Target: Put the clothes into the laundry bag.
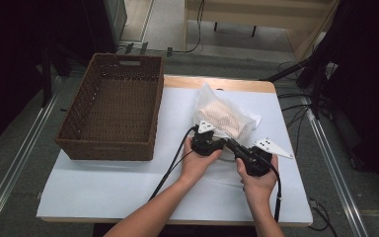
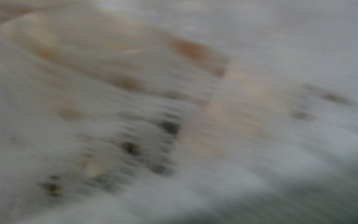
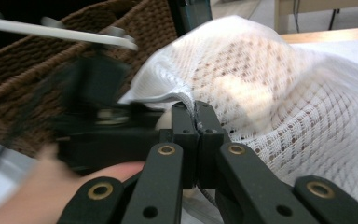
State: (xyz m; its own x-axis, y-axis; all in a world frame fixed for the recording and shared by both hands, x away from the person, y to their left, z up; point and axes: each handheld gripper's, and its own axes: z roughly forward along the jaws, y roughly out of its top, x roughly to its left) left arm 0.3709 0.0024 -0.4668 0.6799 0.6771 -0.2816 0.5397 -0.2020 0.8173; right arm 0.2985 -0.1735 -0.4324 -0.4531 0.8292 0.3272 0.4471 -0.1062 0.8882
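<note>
A white mesh bag (image 1: 224, 118) with a peach cloth inside lies on the white table (image 1: 128, 187), right of middle. My right gripper (image 1: 230, 144) comes at its near edge from the lower right. In the right gripper view its jaws (image 3: 196, 123) are shut on a thin seam at the bag's (image 3: 270, 93) edge. My left gripper (image 1: 217, 144) sits just left of it, also at the bag's near edge, and its jaws are hidden. The left gripper view is a close blur of mesh bag (image 2: 168, 116) and peach cloth. The left gripper (image 3: 93, 116) looks blurred in the right gripper view.
A brown wicker basket (image 1: 108, 143) stands empty on the table's left half, close to the bag (image 3: 28, 70). Bare white table lies in front of the hands. Cables and dark stands crowd the floor beyond the right edge.
</note>
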